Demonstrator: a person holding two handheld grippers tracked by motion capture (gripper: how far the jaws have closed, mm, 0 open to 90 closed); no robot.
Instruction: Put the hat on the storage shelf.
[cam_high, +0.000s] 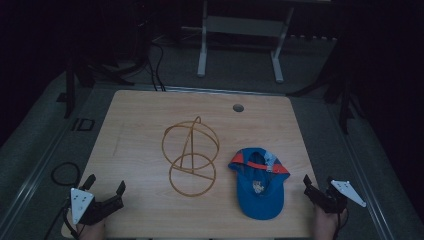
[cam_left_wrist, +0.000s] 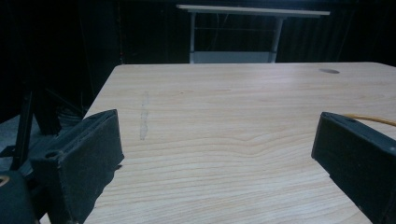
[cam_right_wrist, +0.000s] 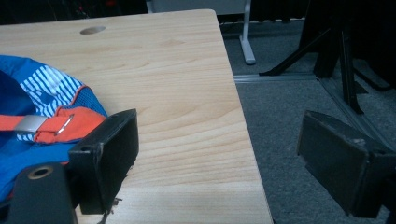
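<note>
A golden wire frame (cam_high: 190, 157) of rings and struts stands at the middle of the wooden table (cam_high: 140, 120). To its right lies a blue cap (cam_high: 258, 184) upside down, with an orange back strap and a striped panel. My left gripper (cam_high: 106, 183) rests at the table's near left corner, open, with bare wood between its jaws (cam_left_wrist: 215, 140); a bit of the wire frame (cam_left_wrist: 371, 119) peeks past its right jaw. My right gripper (cam_high: 318, 182) sits at the near right edge, open and holding nothing (cam_right_wrist: 219, 144). Its left jaw is beside the cap (cam_right_wrist: 42, 102), its right jaw over the floor.
A round cable hole (cam_high: 238, 107) is set in the table's far side. Beyond the table stands a white-legged desk frame (cam_high: 240, 30). Black stand legs (cam_high: 345, 95) and cables (cam_high: 65, 173) lie on the grey floor on both sides. The room around is dark.
</note>
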